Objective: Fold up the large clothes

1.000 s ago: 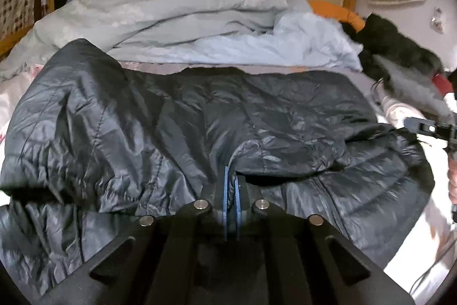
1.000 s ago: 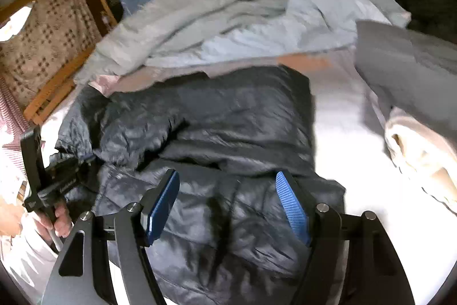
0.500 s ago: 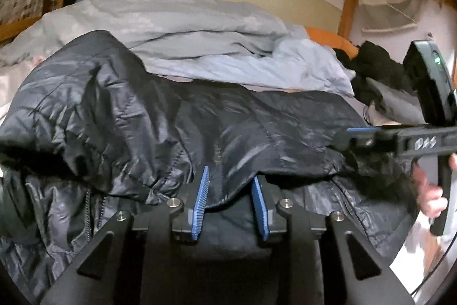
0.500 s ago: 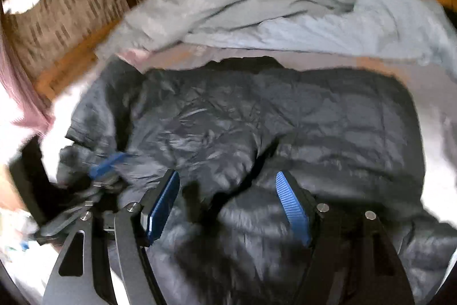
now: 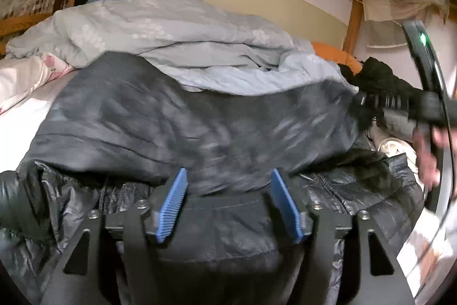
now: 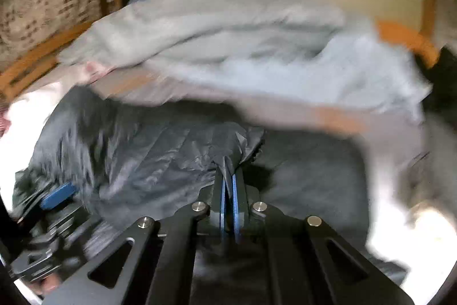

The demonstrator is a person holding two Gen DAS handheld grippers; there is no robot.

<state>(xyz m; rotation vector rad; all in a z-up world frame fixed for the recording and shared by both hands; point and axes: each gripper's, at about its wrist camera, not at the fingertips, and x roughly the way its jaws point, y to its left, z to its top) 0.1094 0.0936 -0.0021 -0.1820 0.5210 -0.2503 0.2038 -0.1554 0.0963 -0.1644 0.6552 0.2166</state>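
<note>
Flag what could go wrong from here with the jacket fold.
1. The right gripper pinches only a thin tip of the dark quilted puffer jacket; the slick fabric may slip out.
2. The left gripper is opening, pads off the fabric, so the lifted layer could slump and undo the fold.

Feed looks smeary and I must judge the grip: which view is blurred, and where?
Right wrist view: heavy motion blur over the light blue duvet and the bed, only the right gripper, shut on a pinch of the dark puffer jacket, stays sharp. Left wrist view: duvet crisp, the jacket's lifted fold smeared, left gripper sharp, opening, fabric between its fingers.
</note>
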